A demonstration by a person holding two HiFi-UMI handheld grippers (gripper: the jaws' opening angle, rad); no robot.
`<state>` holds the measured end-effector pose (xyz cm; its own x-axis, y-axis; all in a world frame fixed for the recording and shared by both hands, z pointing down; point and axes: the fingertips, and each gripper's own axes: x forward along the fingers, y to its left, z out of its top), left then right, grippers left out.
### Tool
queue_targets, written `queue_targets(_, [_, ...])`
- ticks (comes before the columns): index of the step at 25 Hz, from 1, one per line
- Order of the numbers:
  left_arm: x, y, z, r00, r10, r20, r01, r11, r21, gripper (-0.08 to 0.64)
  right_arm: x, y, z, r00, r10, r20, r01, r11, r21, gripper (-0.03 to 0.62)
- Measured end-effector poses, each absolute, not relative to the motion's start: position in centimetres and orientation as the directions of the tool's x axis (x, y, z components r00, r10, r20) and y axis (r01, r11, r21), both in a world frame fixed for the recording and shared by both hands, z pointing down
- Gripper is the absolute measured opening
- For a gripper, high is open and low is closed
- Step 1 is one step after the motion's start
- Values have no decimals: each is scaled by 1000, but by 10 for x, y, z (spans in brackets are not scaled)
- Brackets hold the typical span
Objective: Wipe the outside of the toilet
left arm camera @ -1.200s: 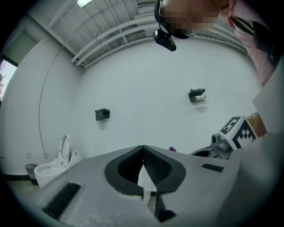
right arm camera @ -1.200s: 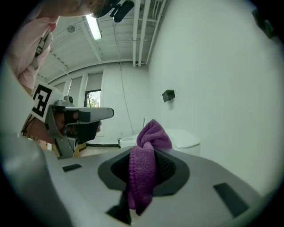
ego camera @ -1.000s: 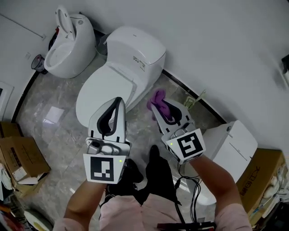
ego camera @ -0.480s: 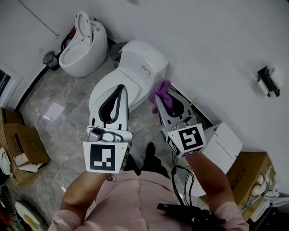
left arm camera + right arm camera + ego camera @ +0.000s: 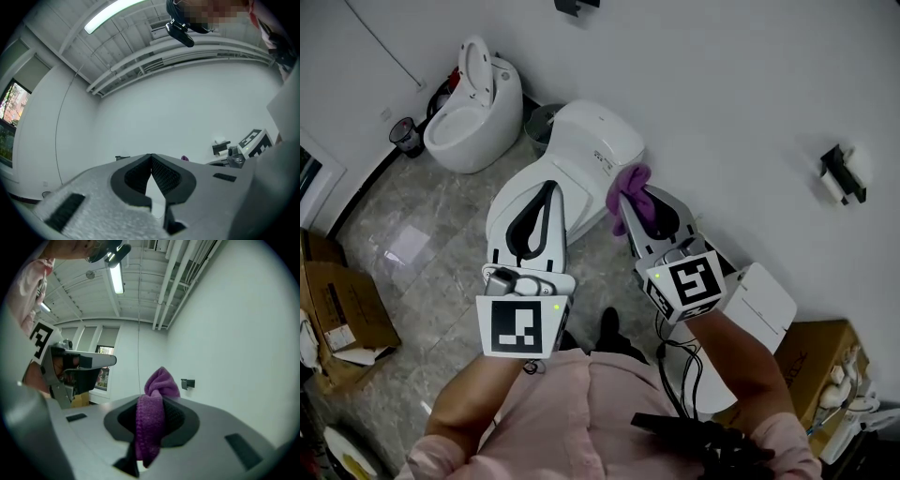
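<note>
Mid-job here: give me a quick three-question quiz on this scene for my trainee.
1. True or false: the right claw grips a purple cloth.
2. The left claw is: A) open, B) shut and empty, C) shut on a brush.
3. Fill in: the lid of the toilet nearest the claws is ____.
Key: 1 true; 2 B; 3 closed.

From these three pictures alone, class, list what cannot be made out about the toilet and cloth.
- Middle of the toilet lid: head view, the left gripper covers it.
- The whole toilet: neither gripper view shows it; both face wall and ceiling.
- Label on the tank: head view, too small to read.
- Lower end of the cloth: right gripper view, sunk inside the right gripper.
</note>
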<state>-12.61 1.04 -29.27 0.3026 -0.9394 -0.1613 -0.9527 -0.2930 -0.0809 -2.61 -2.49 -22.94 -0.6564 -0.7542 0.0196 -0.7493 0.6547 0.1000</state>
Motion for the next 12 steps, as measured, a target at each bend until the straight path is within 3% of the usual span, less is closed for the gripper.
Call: queue_targets(12, [-134,5,-300,287,-940,-182,-958,-278,-76,8,-39,-36,-249,-680,-733,-10,-726,672,145,75])
